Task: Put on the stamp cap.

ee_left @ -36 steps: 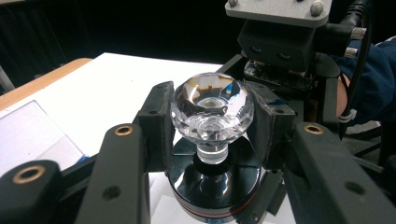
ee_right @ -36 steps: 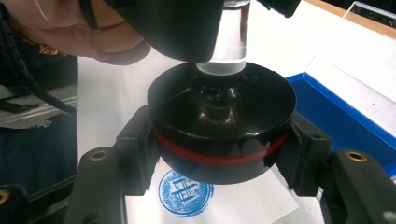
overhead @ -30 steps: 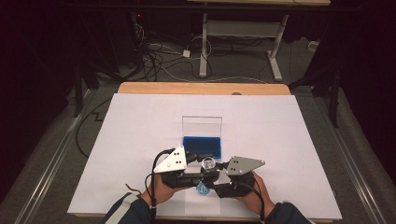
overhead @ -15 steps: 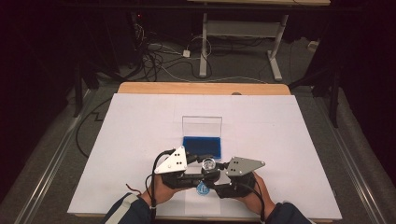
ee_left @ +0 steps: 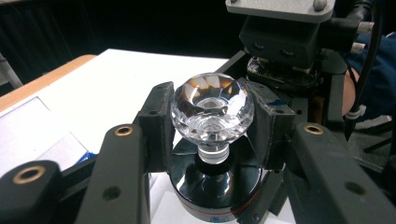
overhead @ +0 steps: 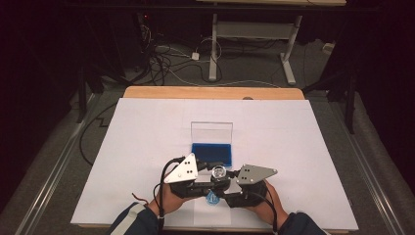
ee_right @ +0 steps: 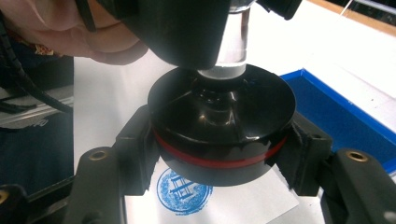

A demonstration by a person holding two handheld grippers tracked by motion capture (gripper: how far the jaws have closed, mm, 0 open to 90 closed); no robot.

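A stamp with a faceted clear crystal knob (ee_left: 212, 107) and a round black base (ee_right: 222, 126) ringed in red hangs just above a white paper slip (ee_right: 261, 200). My left gripper (ee_left: 212, 128) is shut on the crystal knob, one jaw on each side. My right gripper (ee_right: 222, 154) is shut on the black base, clamping its rim. Under the base a round blue imprint (ee_right: 180, 189) shows on the paper. In the high view both grippers meet at the stamp (overhead: 219, 173) near the table's front edge, left gripper (overhead: 211, 180) and right gripper (overhead: 225, 190) facing each other.
A blue ink pad (overhead: 212, 154) lies in an open case just behind the stamp, its clear lid (overhead: 211, 132) standing upright. The white table top (overhead: 293, 147) spreads out on all sides. Cables and desk legs lie on the floor beyond.
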